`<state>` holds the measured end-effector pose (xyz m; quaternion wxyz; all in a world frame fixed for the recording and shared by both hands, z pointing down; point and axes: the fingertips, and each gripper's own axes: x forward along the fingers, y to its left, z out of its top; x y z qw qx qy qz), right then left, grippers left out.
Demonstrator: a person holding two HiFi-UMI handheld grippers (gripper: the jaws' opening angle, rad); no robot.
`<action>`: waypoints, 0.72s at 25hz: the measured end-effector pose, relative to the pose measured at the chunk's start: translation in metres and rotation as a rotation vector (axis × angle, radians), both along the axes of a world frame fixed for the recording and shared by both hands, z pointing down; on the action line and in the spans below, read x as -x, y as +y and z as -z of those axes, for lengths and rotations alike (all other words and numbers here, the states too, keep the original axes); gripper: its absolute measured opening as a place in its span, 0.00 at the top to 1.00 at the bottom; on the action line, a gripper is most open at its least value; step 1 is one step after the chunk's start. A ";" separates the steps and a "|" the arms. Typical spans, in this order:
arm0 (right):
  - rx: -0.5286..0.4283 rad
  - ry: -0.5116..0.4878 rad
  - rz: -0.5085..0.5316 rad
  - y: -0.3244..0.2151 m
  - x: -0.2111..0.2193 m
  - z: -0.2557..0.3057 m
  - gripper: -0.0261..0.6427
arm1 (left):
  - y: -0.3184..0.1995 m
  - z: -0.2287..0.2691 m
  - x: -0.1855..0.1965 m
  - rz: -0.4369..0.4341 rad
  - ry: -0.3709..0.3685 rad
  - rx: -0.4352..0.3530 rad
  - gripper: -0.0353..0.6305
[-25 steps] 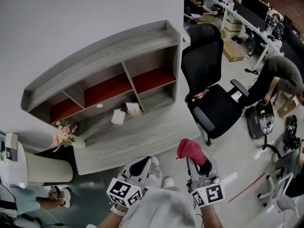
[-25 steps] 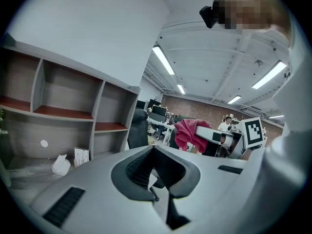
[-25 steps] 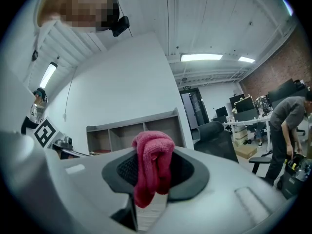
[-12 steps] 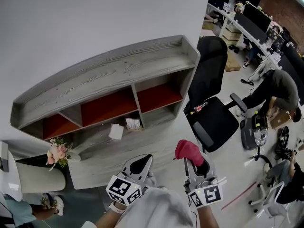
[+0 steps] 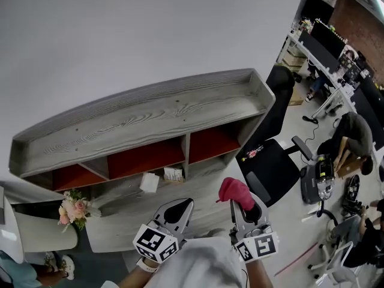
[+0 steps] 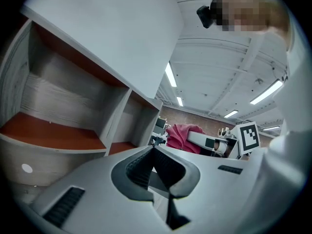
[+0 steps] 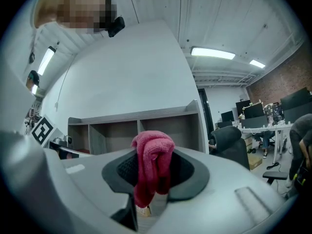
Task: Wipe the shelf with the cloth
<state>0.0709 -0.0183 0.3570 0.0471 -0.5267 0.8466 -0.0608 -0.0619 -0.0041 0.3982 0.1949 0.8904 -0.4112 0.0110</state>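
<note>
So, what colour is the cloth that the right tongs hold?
Deep pink, almost magenta. The right gripper view shows the cloth best.

The shelf point(image 5: 150, 122) is showing grey wood grain with red-orange compartment floors, the cloth point(image 5: 235, 191) is showing magenta-pink, the office chair point(image 5: 270, 161) black, the flowers point(image 5: 73, 210) pale pink.
</note>
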 end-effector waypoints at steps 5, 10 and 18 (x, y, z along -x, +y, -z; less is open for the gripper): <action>0.025 -0.008 0.002 -0.018 0.003 -0.010 0.76 | -0.016 -0.008 0.004 0.009 -0.002 0.013 0.94; 0.051 -0.026 0.001 -0.033 0.002 -0.020 0.76 | -0.030 -0.012 -0.002 -0.002 -0.008 0.023 0.94; 0.074 -0.056 -0.022 -0.056 0.001 -0.029 0.76 | -0.051 -0.005 -0.008 -0.027 -0.013 0.010 0.94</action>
